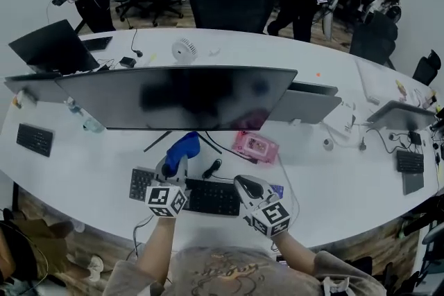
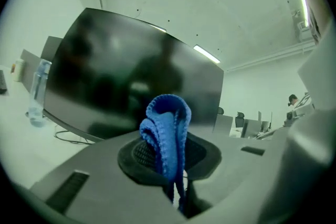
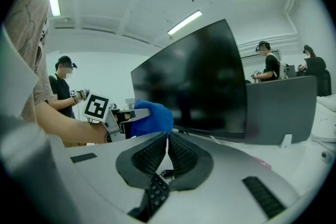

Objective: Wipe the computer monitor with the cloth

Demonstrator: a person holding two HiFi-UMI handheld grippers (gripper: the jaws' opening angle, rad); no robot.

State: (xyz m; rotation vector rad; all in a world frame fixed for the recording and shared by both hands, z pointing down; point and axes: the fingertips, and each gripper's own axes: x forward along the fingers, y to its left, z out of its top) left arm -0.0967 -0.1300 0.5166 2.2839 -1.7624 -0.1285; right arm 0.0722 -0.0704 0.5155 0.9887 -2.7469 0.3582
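Blue cloth (image 2: pixel 167 134) pinched (left gripper view), monitor (image 2: pixel 131 76) behind

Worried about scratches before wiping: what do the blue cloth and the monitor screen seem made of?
Blue cloth: apparently soft knitted or microfibre-like fabric; textured weave and stitched edge show, and it folds limply.
Monitor screen: dark smooth panel, glass or plastic, cannot tell which; semi-gloss, giving soft blurred reflections.

Blue cloth (image 2: pixel 167 131), black monitor (image 1: pixel 177 97), white table (image 1: pixel 90 163), pink packet (image 1: pixel 255 146), black keyboard (image 1: pixel 211 196). Black-and-white square markers are on the left tongs (image 2: pixel 169 157) and right tongs (image 3: pixel 167 140).
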